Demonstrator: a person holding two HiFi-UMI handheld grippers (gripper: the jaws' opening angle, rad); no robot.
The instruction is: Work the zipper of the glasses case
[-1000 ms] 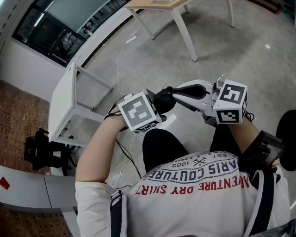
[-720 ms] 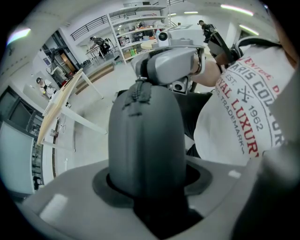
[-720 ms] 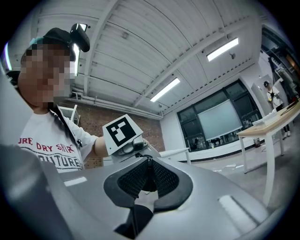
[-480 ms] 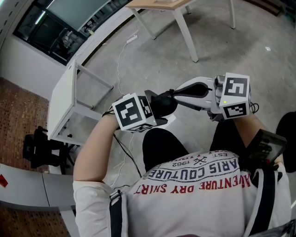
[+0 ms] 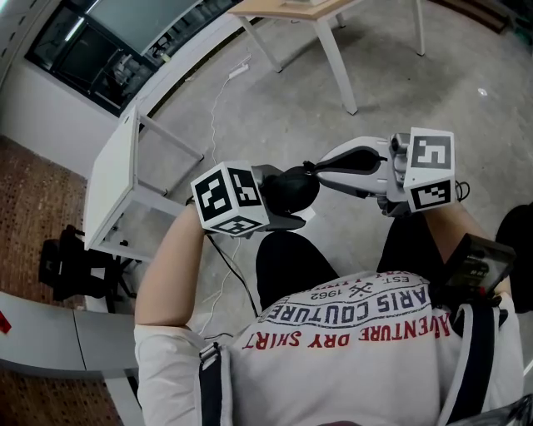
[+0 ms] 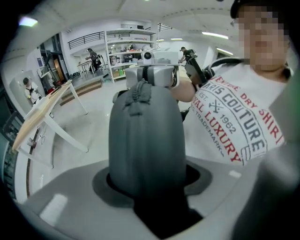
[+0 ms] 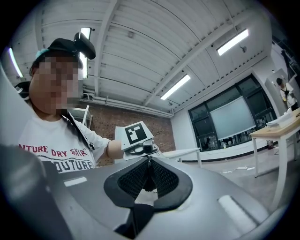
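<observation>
In the head view my left gripper (image 5: 279,200) is shut on one end of the dark grey glasses case (image 5: 296,187), held in the air above the person's lap. The left gripper view shows the case (image 6: 145,140) standing out of the jaws, its zipper (image 6: 138,96) running along the ridge towards the right gripper (image 6: 157,75). My right gripper (image 5: 321,166) points left at the case's far end. Its jaws (image 7: 149,164) are closing, and their ribbed pads (image 7: 164,178) pinch the thin dark zipper pull (image 7: 148,182). The case itself is hidden behind them in the right gripper view.
A white table (image 5: 112,183) stands at the left and a wooden-topped table (image 5: 291,8) with white legs at the top. A white cable (image 5: 221,91) lies on the concrete floor. The person's dark-trousered knee (image 5: 291,266) is just below the case.
The left gripper has shifted left and turned, carrying the case with it. The right gripper has drifted slightly up and to the right, staying at the case's end.
</observation>
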